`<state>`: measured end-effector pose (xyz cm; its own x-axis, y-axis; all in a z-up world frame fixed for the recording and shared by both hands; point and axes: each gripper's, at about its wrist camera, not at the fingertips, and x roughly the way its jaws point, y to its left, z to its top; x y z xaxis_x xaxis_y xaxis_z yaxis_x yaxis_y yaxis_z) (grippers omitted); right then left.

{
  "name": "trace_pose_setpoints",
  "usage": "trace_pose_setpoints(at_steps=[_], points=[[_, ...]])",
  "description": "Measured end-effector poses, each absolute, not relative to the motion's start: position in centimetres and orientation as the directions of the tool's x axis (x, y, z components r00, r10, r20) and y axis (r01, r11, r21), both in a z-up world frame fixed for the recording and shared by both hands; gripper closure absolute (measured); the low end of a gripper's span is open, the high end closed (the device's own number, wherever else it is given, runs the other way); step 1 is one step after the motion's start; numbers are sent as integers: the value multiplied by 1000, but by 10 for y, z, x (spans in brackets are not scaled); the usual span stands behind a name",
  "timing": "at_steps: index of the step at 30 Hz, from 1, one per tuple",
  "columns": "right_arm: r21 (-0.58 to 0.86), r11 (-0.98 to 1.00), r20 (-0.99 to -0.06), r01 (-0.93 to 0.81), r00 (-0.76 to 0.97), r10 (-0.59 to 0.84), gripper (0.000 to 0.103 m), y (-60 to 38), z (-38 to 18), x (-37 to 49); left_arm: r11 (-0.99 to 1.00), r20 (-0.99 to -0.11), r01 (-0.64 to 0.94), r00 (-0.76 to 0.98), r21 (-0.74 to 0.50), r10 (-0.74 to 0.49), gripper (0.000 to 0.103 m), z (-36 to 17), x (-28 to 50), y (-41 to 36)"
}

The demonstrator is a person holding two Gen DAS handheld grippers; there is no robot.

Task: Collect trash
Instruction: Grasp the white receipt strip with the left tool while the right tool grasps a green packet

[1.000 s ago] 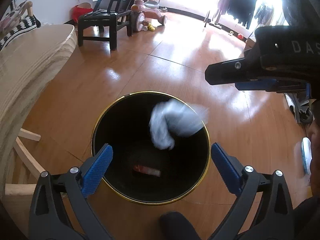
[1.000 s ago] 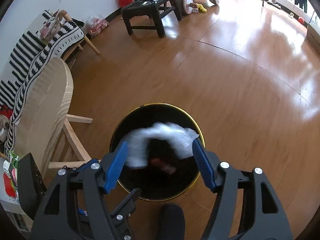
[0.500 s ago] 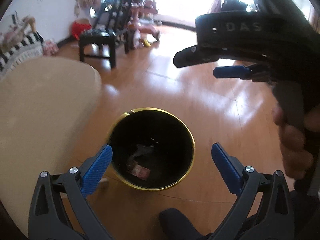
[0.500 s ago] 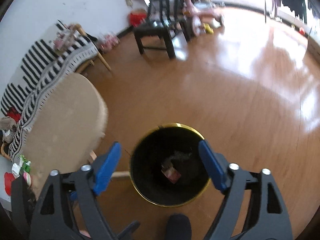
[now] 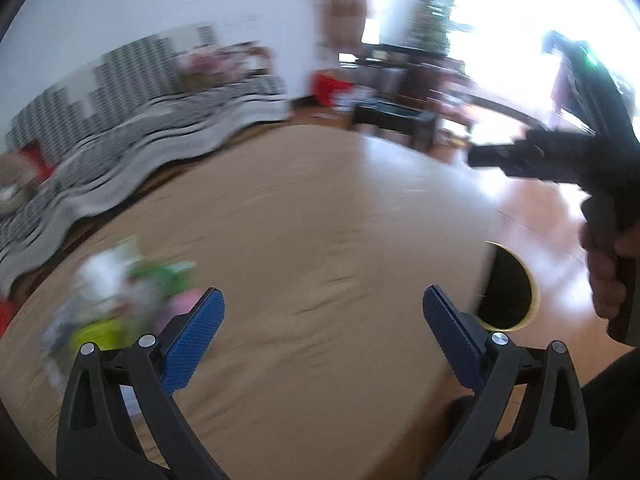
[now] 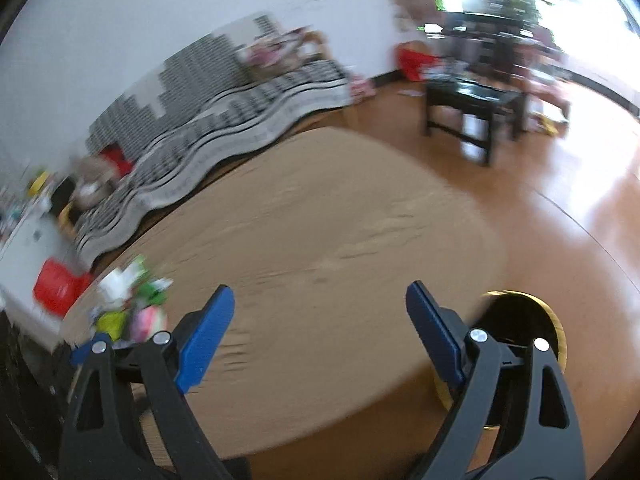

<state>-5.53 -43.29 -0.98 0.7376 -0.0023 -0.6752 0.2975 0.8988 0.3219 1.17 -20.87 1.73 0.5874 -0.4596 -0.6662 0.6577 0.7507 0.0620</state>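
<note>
grippers: 2 (left gripper [image 5: 320,320], right gripper [image 6: 320,318]) | round wooden table [image 5: 320,220]: 1 | gold-rimmed black bin [image 5: 514,296]: 1 | blurred trash pile [image 5: 120,300] at table's left edge: 1

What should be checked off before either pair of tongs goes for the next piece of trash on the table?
1. Left tongs open and empty: ok.
2. Right tongs open and empty: ok.
3. Trash left to collect: ok, a heap of colourful wrappers sits at the table's left end.
4. Single piece picked out as target: cannot tell, motion blur merges the heap.
5. Path across the round wooden table to the heap: ok, nothing lies between.
6. Gold-rimmed black bin within return range: ok, it stands on the floor beside the table's right edge.
</note>
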Motion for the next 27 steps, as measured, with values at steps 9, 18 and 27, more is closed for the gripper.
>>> trace_pose_setpoints(at_steps=[9,18,27], points=[[311,950,-698,26,684,210,20,-267,-20,39,962,-659,256,740,91,-134,7,18,72,2],[322,947,-741,12,626,244,28,-206,-51,98,991,-737,129,674,45,-54,7,-26,127,74],[333,942,-773,31,581,254,48,-197,-79,137,996,-784,88,619,13,-45,7,-56,163,74]])
